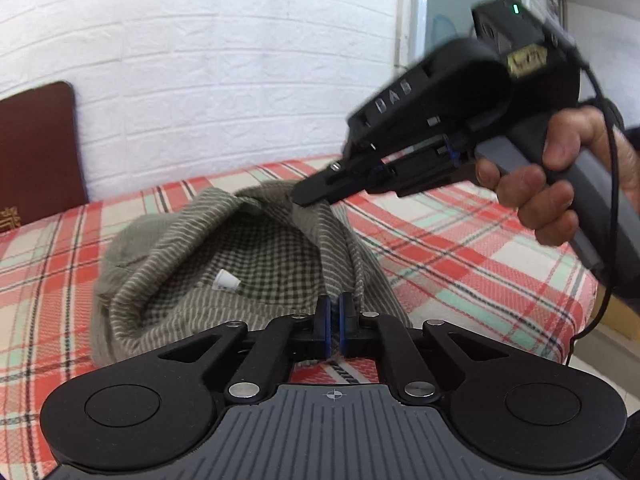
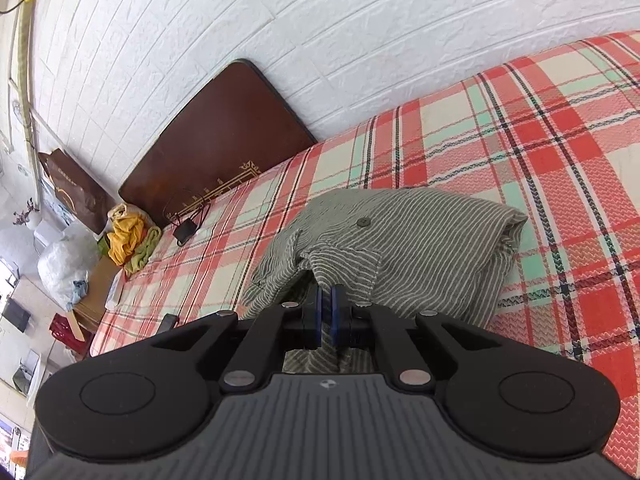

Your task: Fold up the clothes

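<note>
A grey-green striped garment [image 1: 208, 264] with a checked lining and a white label lies bunched on the plaid bed sheet [image 1: 460, 248]. My left gripper [image 1: 334, 312] is shut on the garment's near edge, and fabric runs down between the blue pads. In the left wrist view, my right gripper [image 1: 301, 197] comes in from the upper right in a person's hand [image 1: 560, 184], pinching the garment's raised far edge. In the right wrist view, the right gripper [image 2: 330, 300] is shut on a fold of the striped garment [image 2: 432, 248], below a round button [image 2: 363, 222].
A brown board [image 2: 216, 136] leans on the white brick wall [image 2: 360, 40] at the bed's head. A small black device with a cable [image 2: 184, 230] lies on the sheet [image 2: 540, 128]. Yellow and green cloths [image 2: 128, 240] and plastic bags [image 2: 64, 268] sit beside the bed.
</note>
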`<move>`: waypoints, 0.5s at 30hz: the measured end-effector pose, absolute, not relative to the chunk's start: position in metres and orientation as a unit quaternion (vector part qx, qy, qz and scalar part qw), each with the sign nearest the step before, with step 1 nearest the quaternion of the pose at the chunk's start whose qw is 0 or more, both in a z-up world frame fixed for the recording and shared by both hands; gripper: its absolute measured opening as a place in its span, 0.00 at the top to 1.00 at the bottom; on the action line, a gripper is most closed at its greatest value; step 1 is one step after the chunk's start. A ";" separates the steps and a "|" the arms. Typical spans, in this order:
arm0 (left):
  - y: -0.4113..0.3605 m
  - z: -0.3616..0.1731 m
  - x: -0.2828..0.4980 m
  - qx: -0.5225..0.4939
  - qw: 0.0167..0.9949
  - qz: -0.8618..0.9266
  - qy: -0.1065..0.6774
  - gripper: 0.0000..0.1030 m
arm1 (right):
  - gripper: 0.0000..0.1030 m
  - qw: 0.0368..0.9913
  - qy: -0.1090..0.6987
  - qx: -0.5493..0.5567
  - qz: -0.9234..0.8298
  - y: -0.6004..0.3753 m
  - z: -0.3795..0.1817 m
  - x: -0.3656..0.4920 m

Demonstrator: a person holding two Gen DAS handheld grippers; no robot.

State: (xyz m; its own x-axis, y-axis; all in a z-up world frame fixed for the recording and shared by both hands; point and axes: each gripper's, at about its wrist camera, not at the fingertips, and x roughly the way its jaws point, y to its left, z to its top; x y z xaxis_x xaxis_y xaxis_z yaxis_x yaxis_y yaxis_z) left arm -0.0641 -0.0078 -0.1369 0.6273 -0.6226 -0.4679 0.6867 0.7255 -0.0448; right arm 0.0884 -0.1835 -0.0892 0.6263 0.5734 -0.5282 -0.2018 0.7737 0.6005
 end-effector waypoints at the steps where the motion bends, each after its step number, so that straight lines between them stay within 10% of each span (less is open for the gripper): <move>1: -0.003 -0.134 -0.065 0.064 0.903 -0.358 0.228 1.00 | 0.95 0.867 0.369 0.253 0.222 -0.185 -0.090 0.089; 7: 0.015 -0.125 -0.067 0.039 0.909 -0.344 0.231 0.97 | 0.95 0.867 0.374 0.254 0.210 -0.188 -0.099 0.091; 12: 0.000 -0.125 -0.056 0.034 0.902 -0.364 0.228 0.38 | 0.95 0.864 0.374 0.258 0.218 -0.186 -0.099 0.089; 15: -0.011 -0.128 -0.047 0.033 0.898 -0.372 0.234 0.38 | 0.95 0.863 0.373 0.258 0.221 -0.186 -0.098 0.088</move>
